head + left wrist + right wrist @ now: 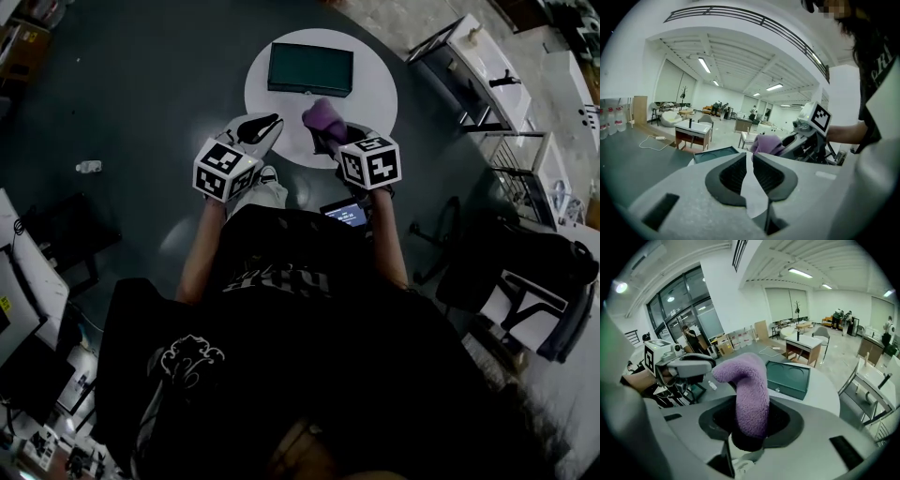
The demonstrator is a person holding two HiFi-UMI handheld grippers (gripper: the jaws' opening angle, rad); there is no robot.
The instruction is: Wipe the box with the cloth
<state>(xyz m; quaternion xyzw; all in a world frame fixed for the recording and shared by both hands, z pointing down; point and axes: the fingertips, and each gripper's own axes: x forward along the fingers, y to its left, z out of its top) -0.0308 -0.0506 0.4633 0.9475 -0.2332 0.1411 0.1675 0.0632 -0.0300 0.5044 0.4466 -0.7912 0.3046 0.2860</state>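
The round white tabletop fills the upper middle of the head view. The dark green, flat rectangular box lies on its far half, lid down, with its long side facing the person. In the right gripper view it sits just right of centre, its front latch turned this way, so the top and front faces are probably the easiest to reach first.

Both grippers hang over the near rim of the tabletop, short of the box and not touching it. The left tongs, left of centre in the head view, are drawn nearly together with only a thin slit between the pads and nothing in it. They look parked there (perhaps to steady the box later).

The right tongs, just right of them, are clenched on the fluffy purple cloth. They grip it by its lower end, so a thick fold stands up and curls over towards the left of the right gripper view. That leaves plenty of free fabric to press on the lid. Wiping looks not yet begun.
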